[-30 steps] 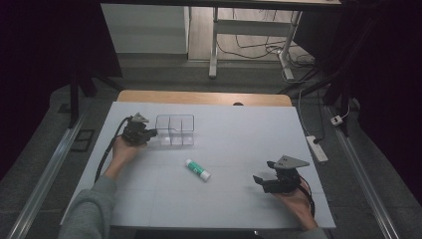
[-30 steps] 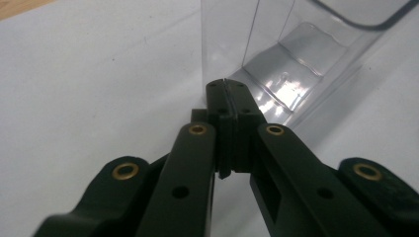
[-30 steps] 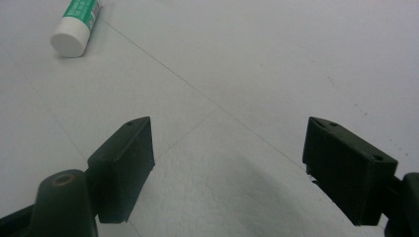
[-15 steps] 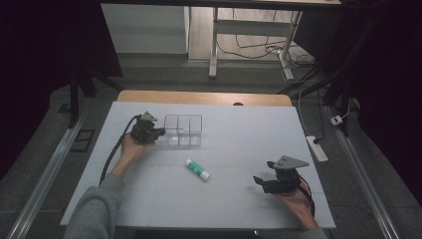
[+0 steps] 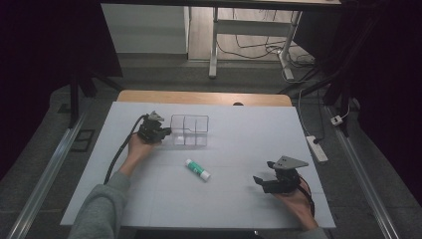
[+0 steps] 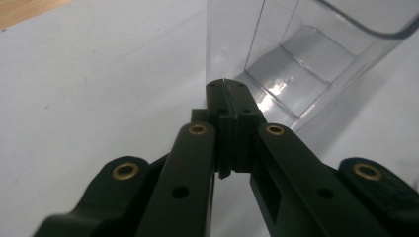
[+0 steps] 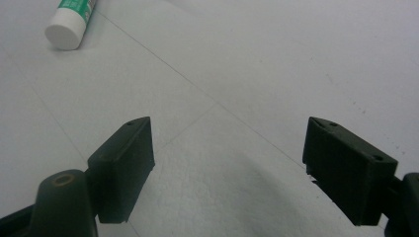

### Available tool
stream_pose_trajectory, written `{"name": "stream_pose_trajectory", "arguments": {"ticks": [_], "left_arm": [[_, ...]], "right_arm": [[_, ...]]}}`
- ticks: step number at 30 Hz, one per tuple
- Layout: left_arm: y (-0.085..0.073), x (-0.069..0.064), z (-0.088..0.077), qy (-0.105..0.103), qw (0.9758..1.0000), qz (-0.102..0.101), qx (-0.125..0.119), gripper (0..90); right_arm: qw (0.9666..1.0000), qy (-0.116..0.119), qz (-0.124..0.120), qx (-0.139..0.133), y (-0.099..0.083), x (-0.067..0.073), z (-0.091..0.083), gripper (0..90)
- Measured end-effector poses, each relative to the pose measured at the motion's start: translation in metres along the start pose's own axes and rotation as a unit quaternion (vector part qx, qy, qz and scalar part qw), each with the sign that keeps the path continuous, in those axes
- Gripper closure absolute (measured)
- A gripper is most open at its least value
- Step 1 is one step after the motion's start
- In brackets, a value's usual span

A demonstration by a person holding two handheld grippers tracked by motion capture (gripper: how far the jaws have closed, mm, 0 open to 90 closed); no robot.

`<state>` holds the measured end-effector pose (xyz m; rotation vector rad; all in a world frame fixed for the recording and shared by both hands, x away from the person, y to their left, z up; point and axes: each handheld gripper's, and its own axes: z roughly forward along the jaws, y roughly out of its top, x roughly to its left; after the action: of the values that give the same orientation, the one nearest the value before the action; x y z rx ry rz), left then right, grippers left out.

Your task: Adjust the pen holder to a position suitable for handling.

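Note:
A clear plastic divided box stands on the white table at the back left. My left gripper lies right against the box's left side. In the left gripper view its jaws are pressed together with nothing seen between them, and the tips meet the lower corner of the clear box. A glue stick with a green label and white cap lies mid-table. My right gripper rests at the front right, open and holding nothing. The glue stick lies ahead of its open jaws, to their left.
A wooden strip runs along the table's far edge. Beyond the table are a desk frame and floor cables. A power strip lies on the floor to the right. Metal rails flank the table.
My left gripper has moved to the right, and the clear box has shifted right along with it. The right gripper and the glue stick have stayed put.

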<state>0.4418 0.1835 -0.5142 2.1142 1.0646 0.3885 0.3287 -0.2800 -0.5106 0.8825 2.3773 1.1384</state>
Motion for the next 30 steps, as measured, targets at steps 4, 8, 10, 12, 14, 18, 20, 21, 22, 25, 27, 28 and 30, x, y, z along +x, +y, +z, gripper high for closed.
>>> {"name": "stream_pose_trajectory", "arguments": {"ticks": [4,8,10,12,14,18,20,21,22,25,27,28,30], "left_arm": [[0.005,-0.007,0.005,-0.005,1.0,0.008,0.001,89.1],[0.011,-0.012,0.009,-0.006,0.9999,0.01,0.003,89.1],[0.013,-0.014,0.012,-0.007,0.9999,0.011,0.004,89.0],[0.016,-0.015,0.015,-0.008,0.9999,0.013,0.006,89.0],[0.018,-0.017,0.018,-0.011,0.9998,0.013,0.006,89.0],[0.02,-0.024,0.023,-0.02,0.9994,0.025,0.012,89.0],[0.021,-0.027,0.025,-0.024,0.9992,0.031,0.013,89.0],[0.022,-0.028,0.025,-0.024,0.9991,0.031,0.014,89.0],[0.022,-0.029,0.026,-0.024,0.9991,0.032,0.013,89.0],[0.025,-0.033,0.028,-0.02,0.9992,0.031,0.012,88.9],[0.026,-0.035,0.029,-0.023,0.999,0.036,0.012,88.9],[0.026,-0.035,0.029,-0.023,0.9989,0.039,0.012,88.9],[0.026,-0.035,0.029,-0.025,0.9989,0.037,0.013,88.8]], "right_arm": [[1.0,0.0,0.002,-0.001,0.0,-0.001,-0.001,18.9],[1.0,-0.002,0.002,0.0,0.0,0.0,-0.001,18.7],[1.0,-0.002,0.001,0.001,0.0,0.0,0.0,18.7],[1.0,-0.002,0.001,0.002,0.0,0.0,0.0,18.7],[1.0,-0.002,0.0,0.002,0.0,0.0,-0.001,18.7],[1.0,-0.006,0.002,0.002,-0.002,0.0,-0.002,18.7],[1.0,-0.007,0.004,-0.001,-0.003,0.0,-0.003,18.8],[1.0,-0.007,0.004,-0.001,-0.003,0.0,-0.003,18.8],[1.0,-0.006,0.005,0.002,-0.003,-0.001,-0.004,18.8],[1.0,-0.006,0.005,0.001,-0.003,0.0,-0.003,18.8],[1.0,-0.005,0.004,0.001,-0.003,0.0,-0.003,18.8],[1.0,-0.006,0.004,0.001,-0.003,0.0,-0.003,18.8],[1.0,-0.006,0.004,0.002,-0.003,0.0,-0.003,18.8]]}}
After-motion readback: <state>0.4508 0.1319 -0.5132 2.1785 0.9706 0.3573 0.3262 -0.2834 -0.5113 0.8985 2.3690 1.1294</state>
